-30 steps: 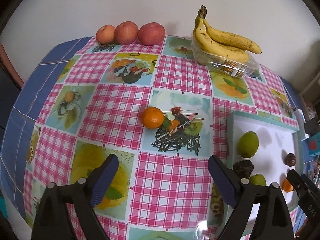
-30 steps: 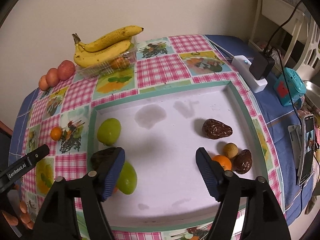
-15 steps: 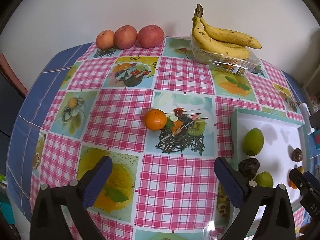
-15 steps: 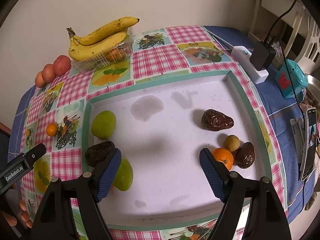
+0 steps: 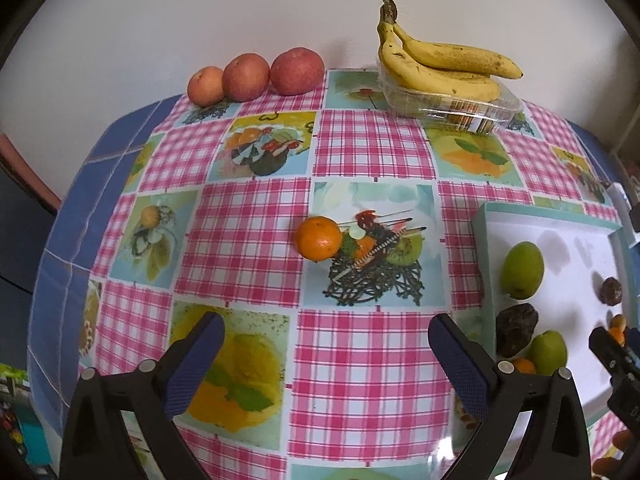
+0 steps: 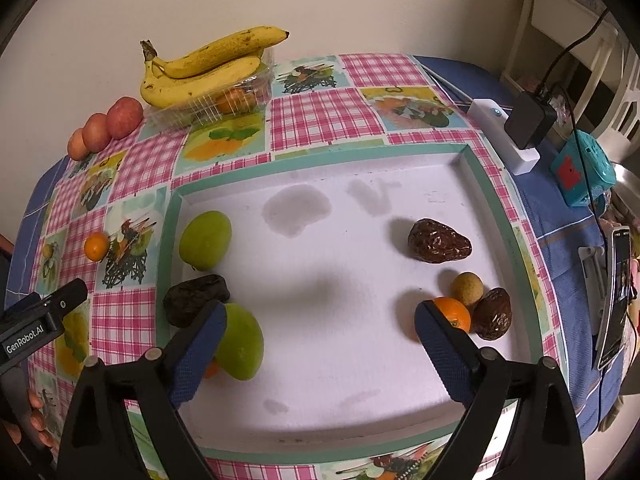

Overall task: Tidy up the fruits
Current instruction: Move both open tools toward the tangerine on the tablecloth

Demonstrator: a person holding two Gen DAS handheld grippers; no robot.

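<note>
A small orange (image 5: 319, 238) lies alone on the pink checked tablecloth, ahead of my left gripper (image 5: 324, 332), which is open and empty. Three apples (image 5: 246, 77) and a banana bunch (image 5: 440, 68) on a clear plastic box sit by the wall. My right gripper (image 6: 320, 320) hovers over the white tray (image 6: 320, 152), its jaws opening with nothing between them. In the tray lie two green fruits (image 6: 205, 240) (image 6: 240, 344), a dark fruit (image 6: 196, 298), two brown dates (image 6: 438, 241) (image 6: 492, 314), an orange (image 6: 452, 314) and a small tan fruit (image 6: 467, 289).
A white power strip with a black adapter (image 6: 528, 120), a teal box (image 6: 584, 172) and a phone on a stand (image 6: 616, 292) crowd the table's right edge. The wall closes the back. A person's fingers (image 6: 24, 420) show at the lower left.
The jaws of both grippers have spread wider. No fruit has moved.
</note>
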